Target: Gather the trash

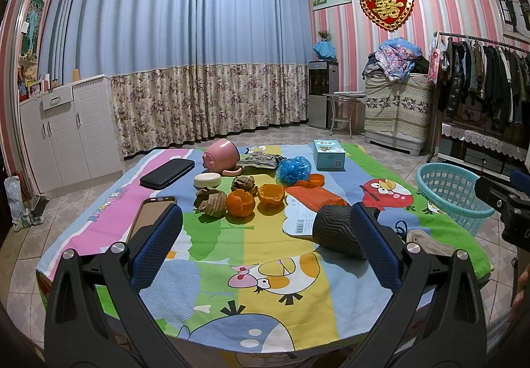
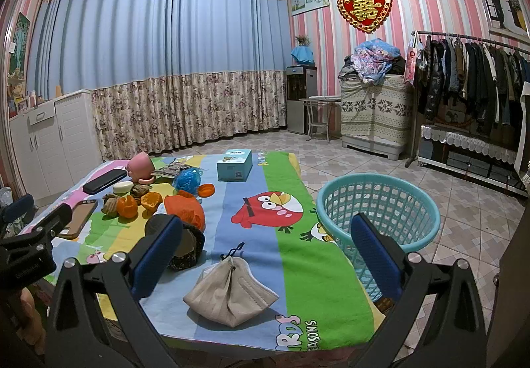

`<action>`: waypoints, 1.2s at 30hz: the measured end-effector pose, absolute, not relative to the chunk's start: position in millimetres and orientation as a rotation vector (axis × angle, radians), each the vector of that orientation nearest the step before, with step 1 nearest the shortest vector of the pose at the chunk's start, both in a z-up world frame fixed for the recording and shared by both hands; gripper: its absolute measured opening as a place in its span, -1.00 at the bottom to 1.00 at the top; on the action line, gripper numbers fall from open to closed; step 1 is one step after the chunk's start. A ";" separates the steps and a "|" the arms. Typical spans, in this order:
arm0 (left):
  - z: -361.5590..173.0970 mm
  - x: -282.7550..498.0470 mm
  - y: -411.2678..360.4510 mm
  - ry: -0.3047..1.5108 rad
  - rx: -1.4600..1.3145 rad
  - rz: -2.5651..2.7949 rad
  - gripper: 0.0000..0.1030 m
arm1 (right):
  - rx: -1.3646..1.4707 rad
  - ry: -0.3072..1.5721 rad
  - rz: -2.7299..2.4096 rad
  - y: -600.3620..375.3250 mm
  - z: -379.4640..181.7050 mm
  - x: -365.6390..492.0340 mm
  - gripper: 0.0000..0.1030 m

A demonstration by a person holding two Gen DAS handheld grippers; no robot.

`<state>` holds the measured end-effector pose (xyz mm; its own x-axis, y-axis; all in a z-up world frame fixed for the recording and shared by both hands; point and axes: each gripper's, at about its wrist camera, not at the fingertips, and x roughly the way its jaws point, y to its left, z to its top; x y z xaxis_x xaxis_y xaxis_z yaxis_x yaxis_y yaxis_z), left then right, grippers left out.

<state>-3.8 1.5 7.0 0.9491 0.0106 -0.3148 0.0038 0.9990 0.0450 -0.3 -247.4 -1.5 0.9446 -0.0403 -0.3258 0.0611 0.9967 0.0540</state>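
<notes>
Teal basket (image 2: pixel 381 202) at mid-right of right view, just off the table edge, nothing visible inside. Orange peels (image 1: pixel 240 201) w/ crumpled brown paper (image 1: pixel 209 201) sit center of left view; grey mask (image 2: pixel 228 295) lies folded at lower center. Left gripper (image 1: pixel 265 235) & right gripper (image 2: pixel 265 248) both spread wide, holding nothing.

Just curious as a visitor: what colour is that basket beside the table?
The basket is light turquoise, a plastic lattice; clearest in the right wrist view.

Table's got a cartoon cloth (image 2: pixel 285 255) with peels (image 1: pixel 240 202), phone (image 1: pixel 150 217), mask (image 2: pixel 228 296), tissue box (image 2: pixel 234 165), pink cup (image 1: pixel 220 156).
</notes>
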 end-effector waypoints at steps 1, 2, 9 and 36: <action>7.1 -3.8 1.6 0.321 0.045 0.003 0.90 | 0.064 0.330 -0.052 -247.4 -1.5 -0.3 0.93; 7.3 -3.7 1.8 0.321 0.045 0.003 0.90 | 0.064 0.330 -0.052 -247.6 -1.4 -0.3 0.93; 6.7 -3.7 1.5 0.320 0.044 0.003 0.90 | 0.065 0.331 -0.052 -247.7 -1.7 -0.2 0.93; 7.6 -3.9 3.3 0.319 0.044 0.006 0.90 | 0.066 0.333 -0.051 -249.8 -1.9 3.1 0.93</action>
